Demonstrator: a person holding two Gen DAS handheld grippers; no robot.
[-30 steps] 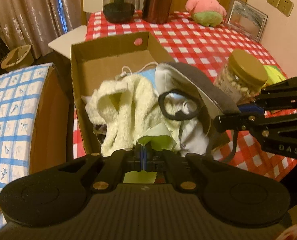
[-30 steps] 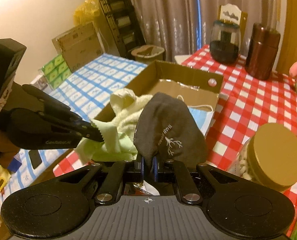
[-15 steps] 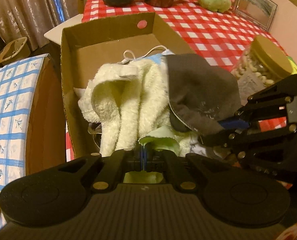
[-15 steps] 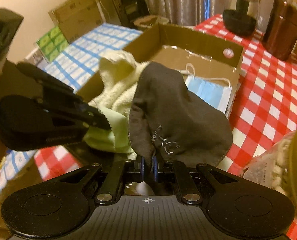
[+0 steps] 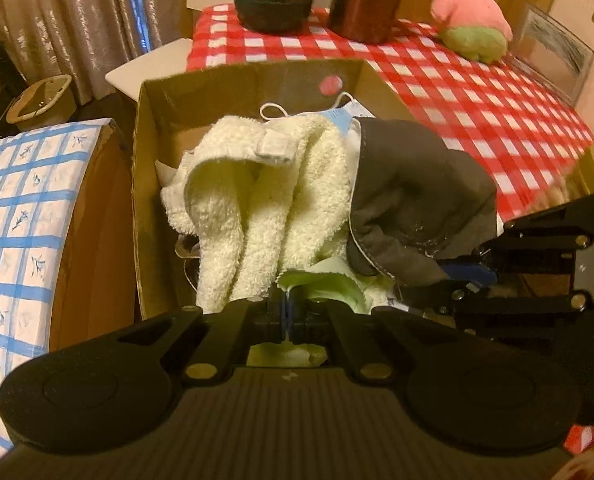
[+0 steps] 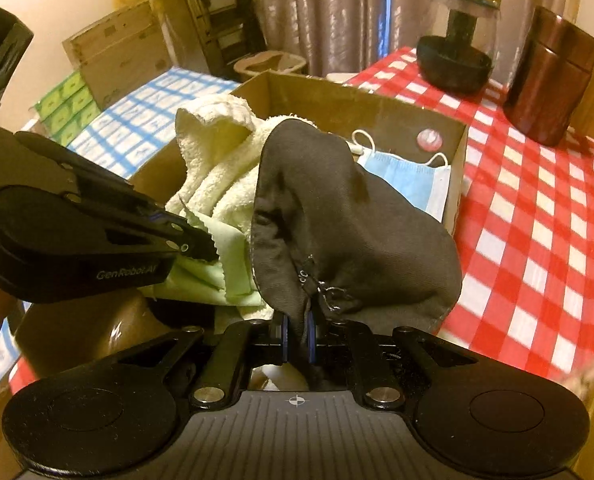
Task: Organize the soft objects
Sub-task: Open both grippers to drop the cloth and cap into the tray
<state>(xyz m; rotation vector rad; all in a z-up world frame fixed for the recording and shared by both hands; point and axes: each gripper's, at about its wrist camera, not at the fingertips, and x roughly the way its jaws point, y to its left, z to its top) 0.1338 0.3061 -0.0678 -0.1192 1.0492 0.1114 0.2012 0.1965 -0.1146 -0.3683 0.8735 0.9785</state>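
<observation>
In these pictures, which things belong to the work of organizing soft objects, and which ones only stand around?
Part of the job:
- green cloth, held by left gripper
- dark cap, held by right gripper
- cream towel
- blue face mask
- cardboard box

Just lying about:
- pink plush toy
- brown canister
- glass jar
- picture frame

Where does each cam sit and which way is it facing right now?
Left wrist: on the left gripper, angled down into the box; jaws shut on the green cloth; right gripper enters from the right.
Right wrist: on the right gripper, angled down across the box toward the curtains; jaws shut on the dark cloth; left gripper enters from the left.
Shared: box, towel, both cloths, blue mask, checked tablecloth, brown canister.
</observation>
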